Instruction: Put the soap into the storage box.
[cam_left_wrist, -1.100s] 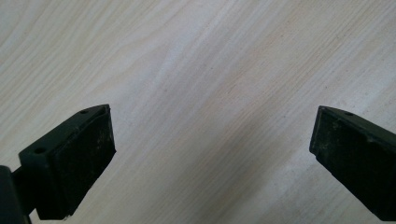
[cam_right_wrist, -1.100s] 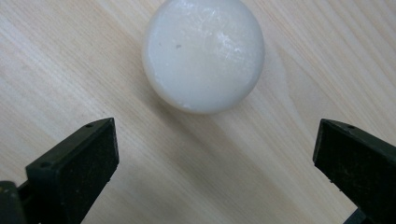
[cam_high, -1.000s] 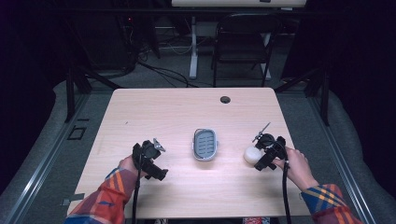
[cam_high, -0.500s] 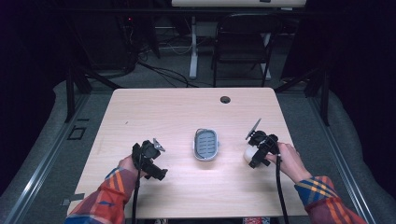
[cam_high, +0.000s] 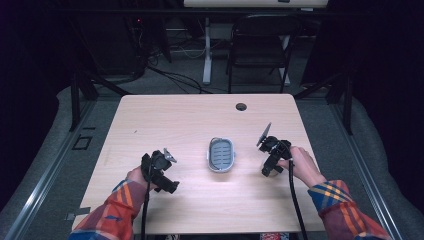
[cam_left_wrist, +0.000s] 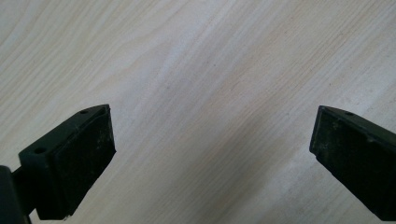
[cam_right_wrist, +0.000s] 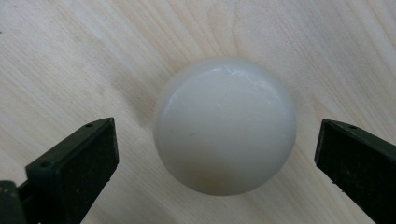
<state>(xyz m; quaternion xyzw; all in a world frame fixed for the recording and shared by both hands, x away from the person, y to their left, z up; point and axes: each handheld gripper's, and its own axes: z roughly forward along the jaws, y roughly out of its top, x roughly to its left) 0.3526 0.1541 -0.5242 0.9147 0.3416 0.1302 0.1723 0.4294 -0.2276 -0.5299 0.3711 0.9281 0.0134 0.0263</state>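
A glossy white ball (cam_right_wrist: 225, 125) rests on the wooden table (cam_high: 190, 120). My right gripper (cam_right_wrist: 215, 163) is open, pointing down over the ball, with one jaw standing clear of it on each side. In the high view the right gripper (cam_high: 268, 169) sits right of centre and covers the ball. A grey oval dish (cam_high: 220, 154) with a ribbed floor lies at the table's middle. My left gripper (cam_high: 169, 184) hovers low near the front left, open; the left gripper (cam_left_wrist: 210, 158) has bare wood between its jaws.
A round cable hole (cam_high: 241, 106) sits near the table's far edge. A dark chair (cam_high: 260, 45) and desk legs stand beyond the table. Black cables trail from both grippers toward the front edge.
My right gripper has shifted left and tipped down over the white ball, hiding it in the high view. The left gripper has stayed put.
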